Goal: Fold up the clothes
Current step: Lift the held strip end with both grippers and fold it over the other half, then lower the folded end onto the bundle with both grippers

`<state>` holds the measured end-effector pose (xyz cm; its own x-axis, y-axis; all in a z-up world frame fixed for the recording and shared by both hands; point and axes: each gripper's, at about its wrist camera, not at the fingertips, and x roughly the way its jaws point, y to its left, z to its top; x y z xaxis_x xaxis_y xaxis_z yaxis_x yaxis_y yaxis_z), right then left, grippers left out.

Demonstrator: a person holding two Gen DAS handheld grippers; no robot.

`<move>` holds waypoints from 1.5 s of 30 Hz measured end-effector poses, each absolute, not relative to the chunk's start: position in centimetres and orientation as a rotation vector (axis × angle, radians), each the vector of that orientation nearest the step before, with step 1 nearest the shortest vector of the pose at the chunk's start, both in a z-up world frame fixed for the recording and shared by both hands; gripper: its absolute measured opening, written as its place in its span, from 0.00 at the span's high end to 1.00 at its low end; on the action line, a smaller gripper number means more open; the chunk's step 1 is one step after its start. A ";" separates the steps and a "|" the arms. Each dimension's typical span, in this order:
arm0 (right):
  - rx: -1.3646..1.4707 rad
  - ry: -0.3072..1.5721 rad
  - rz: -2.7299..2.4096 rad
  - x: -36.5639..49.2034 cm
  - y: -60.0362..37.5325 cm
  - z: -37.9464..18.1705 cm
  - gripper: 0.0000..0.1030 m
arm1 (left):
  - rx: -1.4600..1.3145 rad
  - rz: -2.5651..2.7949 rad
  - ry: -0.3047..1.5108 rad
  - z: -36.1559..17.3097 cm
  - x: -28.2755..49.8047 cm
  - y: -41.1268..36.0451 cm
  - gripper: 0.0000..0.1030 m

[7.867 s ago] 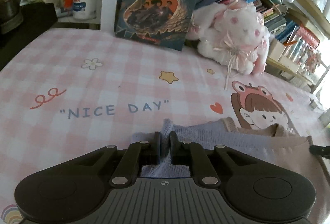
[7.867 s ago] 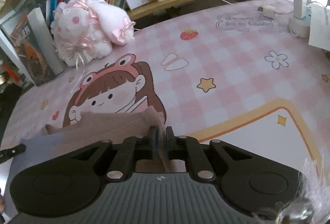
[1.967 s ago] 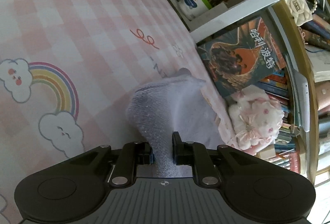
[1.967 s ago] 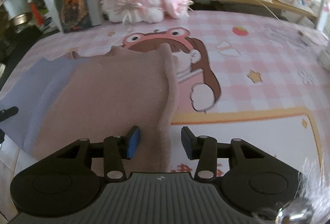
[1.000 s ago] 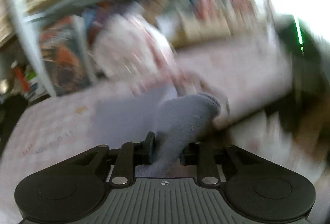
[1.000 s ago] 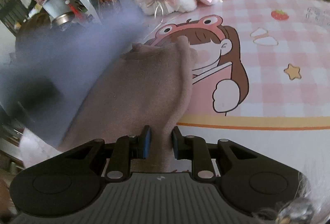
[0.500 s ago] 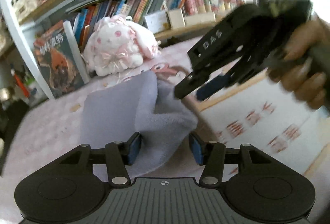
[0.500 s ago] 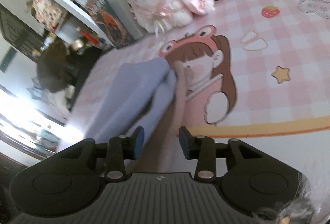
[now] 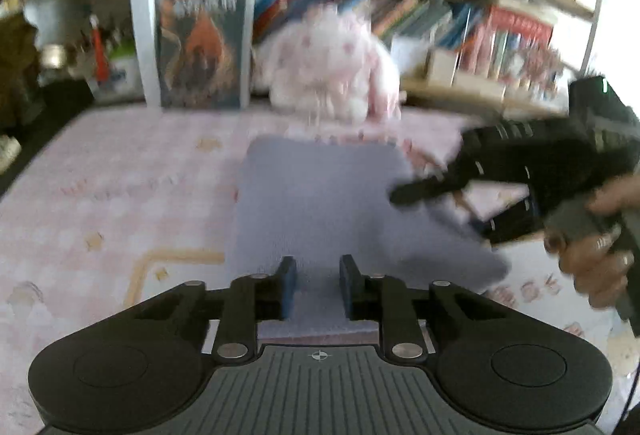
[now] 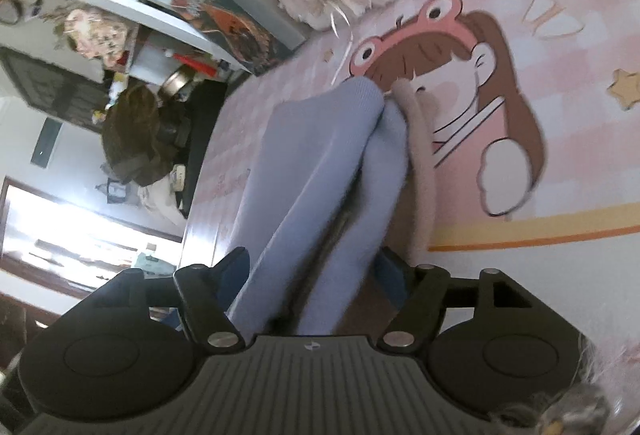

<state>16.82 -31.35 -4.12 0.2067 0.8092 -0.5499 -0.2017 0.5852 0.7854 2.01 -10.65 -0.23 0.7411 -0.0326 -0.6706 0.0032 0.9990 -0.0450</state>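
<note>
While the lavender-blue sweater point(image 9: 320, 203) lies folded over on the pink checked surface point(image 9: 120, 179), its near edge runs between the fingers of the left gripper point(image 9: 316, 285), which have just been closing yet stand a little apart with the cloth in the gap, not clearly pinched. Only the right wrist view shows the beige layer point(image 10: 418, 163) under the blue folds, and there the right gripper point(image 10: 316, 275) has its fingers spread wide on either side of the bunched fabric after just opening. Only the left wrist view shows that gripper from outside, in a person's hand point(image 9: 596, 255), at the sweater's right edge. Behind stand a plush bunny point(image 9: 332, 75), an upright book point(image 9: 204, 43) and a blurred bookshelf point(image 9: 460, 31); the cartoon girl print point(image 10: 460, 75) shows in the right view alone.
</note>
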 end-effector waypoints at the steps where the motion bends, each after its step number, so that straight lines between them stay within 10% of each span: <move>1: 0.626 1.148 0.758 17.2 -30.7 -4.2 0.35 | -0.033 -0.031 0.747 -0.9 2.4 -10.8 0.79; 3: 0.575 1.114 0.724 17.8 -29.4 -4.1 0.39 | 0.007 -0.055 0.761 -1.6 2.6 -11.6 0.79; 5: 0.492 1.026 0.726 17.6 -28.7 -3.0 0.82 | 0.017 -0.074 0.771 -2.0 2.5 -11.9 0.79; 9: 0.433 0.777 0.923 15.2 -29.7 -0.4 0.83 | 0.014 -0.086 0.781 -2.4 2.7 -11.9 0.78; 17: 0.266 0.835 0.594 15.9 -30.2 -1.8 0.55 | -0.027 -0.123 0.792 -2.3 2.8 -11.2 0.73; 25: 0.307 0.965 0.740 13.1 -29.1 -0.2 0.53 | -0.154 -0.158 0.673 0.9 2.5 -8.4 0.73; 29: 0.278 0.982 0.707 12.6 -28.0 -0.8 0.88 | -0.141 -0.139 0.771 -1.0 4.8 -8.1 0.74; 33: 0.239 0.772 0.788 9.3 -29.0 2.5 0.91 | -0.178 -0.182 0.785 -1.5 5.3 -8.4 0.74; 45: 0.295 0.964 0.585 11.3 -30.2 -2.8 0.89 | -0.132 -0.220 0.778 -1.7 4.9 -9.1 0.73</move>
